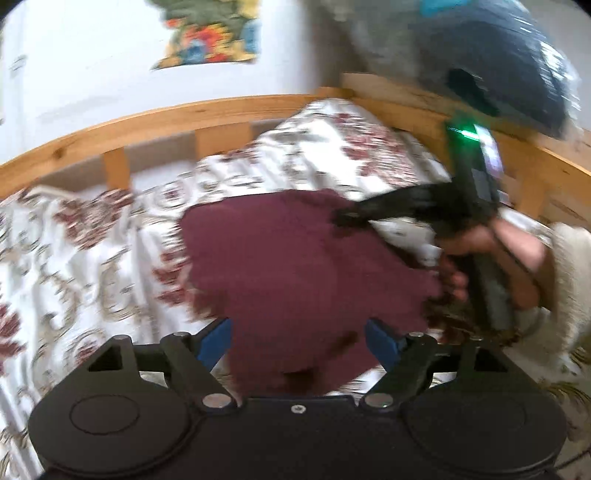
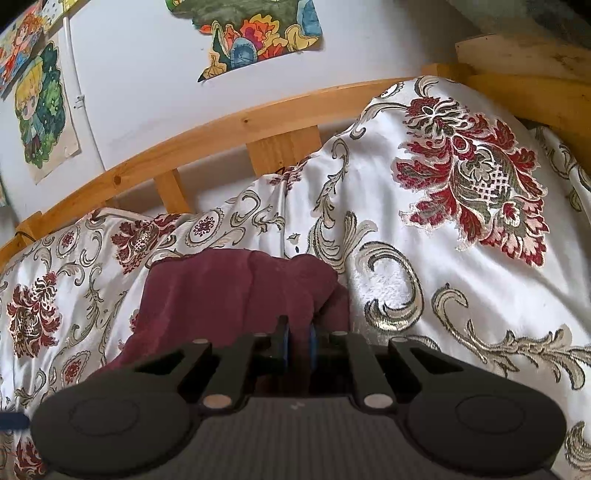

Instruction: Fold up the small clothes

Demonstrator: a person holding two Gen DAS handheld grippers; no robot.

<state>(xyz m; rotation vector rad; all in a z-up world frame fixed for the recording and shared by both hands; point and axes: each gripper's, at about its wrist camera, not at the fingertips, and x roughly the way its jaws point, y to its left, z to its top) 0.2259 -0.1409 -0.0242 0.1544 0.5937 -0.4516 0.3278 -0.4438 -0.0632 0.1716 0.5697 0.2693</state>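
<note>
A maroon garment (image 1: 295,266) lies on the patterned bedspread (image 1: 74,258). In the left wrist view my left gripper (image 1: 299,339) is open, its blue-padded fingers spread either side of the garment's near edge. The right gripper (image 1: 347,216) shows there too, held in a hand at the right, its tip on the garment's far right corner. In the right wrist view my right gripper (image 2: 300,343) is shut on a fold of the maroon garment (image 2: 221,288), which bunches up in front of it.
A wooden bed rail (image 2: 229,125) runs behind the bedspread (image 2: 443,258) against a white wall with colourful drawings (image 2: 258,33). A covered pillow rises at the right. A dark bag (image 1: 498,55) sits at the upper right of the left wrist view.
</note>
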